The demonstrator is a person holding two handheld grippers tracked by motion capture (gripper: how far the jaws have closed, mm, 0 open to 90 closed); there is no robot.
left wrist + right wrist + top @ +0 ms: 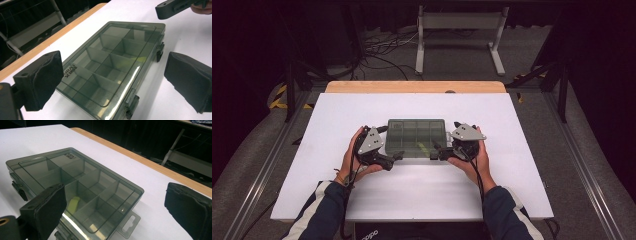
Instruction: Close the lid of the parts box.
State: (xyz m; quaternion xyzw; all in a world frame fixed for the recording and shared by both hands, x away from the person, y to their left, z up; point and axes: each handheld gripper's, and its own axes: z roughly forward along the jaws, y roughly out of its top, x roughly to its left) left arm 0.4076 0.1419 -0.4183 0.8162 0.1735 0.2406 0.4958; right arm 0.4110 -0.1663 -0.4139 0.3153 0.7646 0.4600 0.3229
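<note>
A smoky translucent compartment box (417,137) lies flat on the white table (512,165), lid closed, two latches (132,102) on its near long side. A small yellow-green piece (73,203) rests in one compartment. My left gripper (395,158) is at the box's near left corner, its jaws wide open, and the box (112,65) lies just ahead of its pads (40,80). My right gripper (436,152) is at the near right corner, also open, with the box (82,177) ahead of its pads (190,210). Neither pad touches the box.
A wooden strip (414,86) runs along the table's far edge. Beyond it on the floor stand a white metal frame (459,30) and loose cables (382,47). A hang tab (128,223) sticks out of the box's right end.
</note>
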